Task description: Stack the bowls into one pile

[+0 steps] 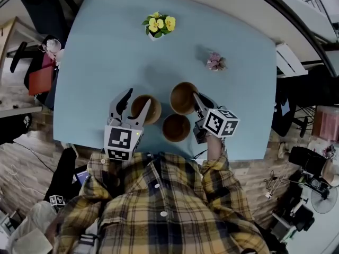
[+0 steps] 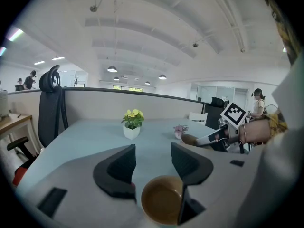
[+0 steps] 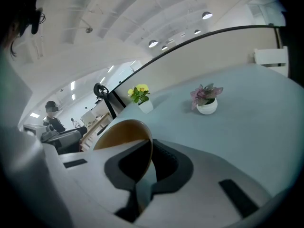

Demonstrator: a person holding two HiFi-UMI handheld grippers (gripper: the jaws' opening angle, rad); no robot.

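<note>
Left of the middle round brown bowl (image 1: pixel 176 127), spread left tongs (image 1: pixel 139 97) straddle the rim of a second brown bowl (image 1: pixel 153 113); beyond it, right tongs (image 3: pixel 150 149) pinch a third brown bowl (image 1: pixel 183 97).

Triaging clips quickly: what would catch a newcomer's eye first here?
Near the blue table's front edge, the right gripper's fingers are shut on the rear bowl's rim. The left gripper stands open over the left bowl, a third bowl between them.

left bowl (image 1: pixel 153 114) upright | near bowl (image 1: pixel 176 127) upright | right bowl (image 1: pixel 183 97) tilted (raised)
</note>
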